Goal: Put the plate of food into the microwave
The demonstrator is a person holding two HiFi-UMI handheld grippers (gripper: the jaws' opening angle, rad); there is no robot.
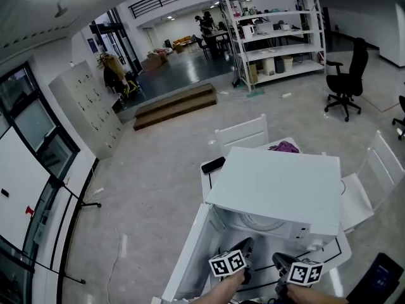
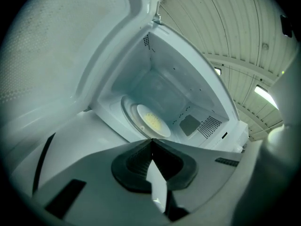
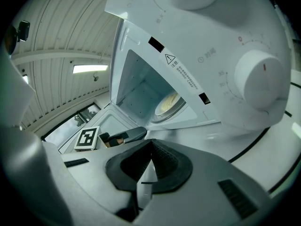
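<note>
A white microwave stands on a white table, with its door swung open to the left. Inside, a white plate of yellow food lies on the glass turntable. The right gripper view shows the same plate through the opening. My left gripper is just in front of the open cavity, shut and holding nothing. My right gripper sits beside it near the control panel, jaws closed together and empty. The left gripper's marker cube shows to its left.
Two round knobs sit on the microwave's front panel. White chairs stand behind and to the right of the table. A purple object lies behind the microwave, a black flat item at the far left table corner, and a dark chair at the lower right.
</note>
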